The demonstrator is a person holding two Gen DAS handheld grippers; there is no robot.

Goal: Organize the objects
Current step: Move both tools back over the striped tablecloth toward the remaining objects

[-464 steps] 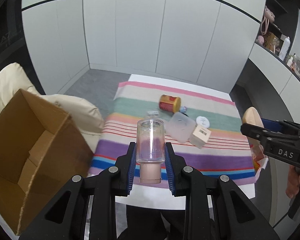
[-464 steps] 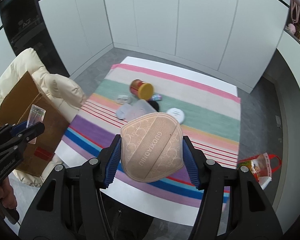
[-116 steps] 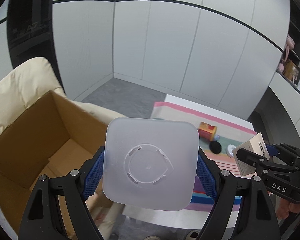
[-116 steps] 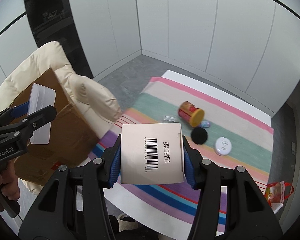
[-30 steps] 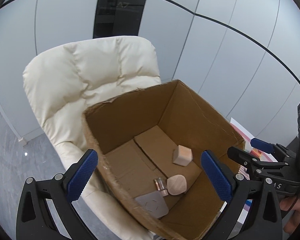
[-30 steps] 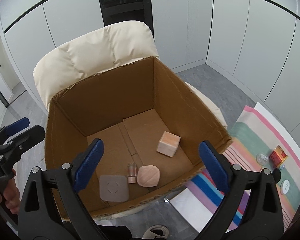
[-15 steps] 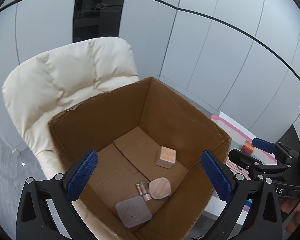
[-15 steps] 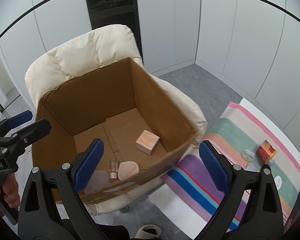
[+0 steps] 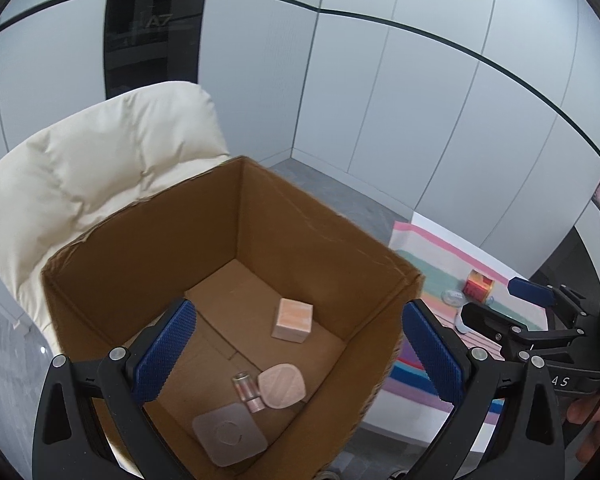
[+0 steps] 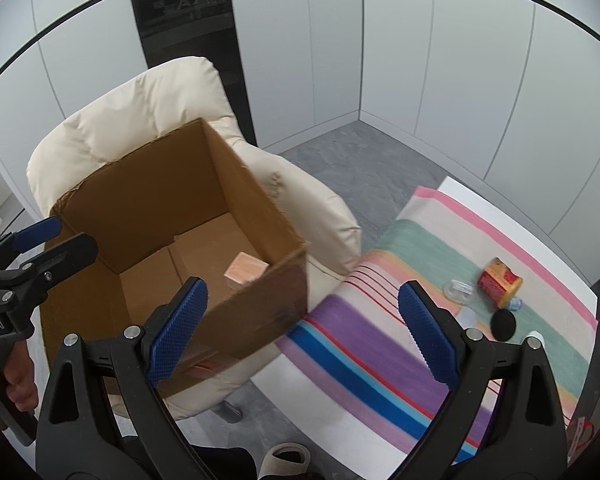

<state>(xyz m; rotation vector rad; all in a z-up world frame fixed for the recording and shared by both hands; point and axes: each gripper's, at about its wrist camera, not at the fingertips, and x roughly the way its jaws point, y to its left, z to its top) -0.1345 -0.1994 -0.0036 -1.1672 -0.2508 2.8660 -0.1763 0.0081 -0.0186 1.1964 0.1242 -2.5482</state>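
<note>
Sitting on a cream armchair, the open cardboard box holds a square lid, a pink carton, a beige pad and a small bottle on its floor. Beside it, a striped cloth carries a red can, a black puff and a clear cap near its far edge. Both the left gripper and the right gripper gape wide, holding nothing.
</note>
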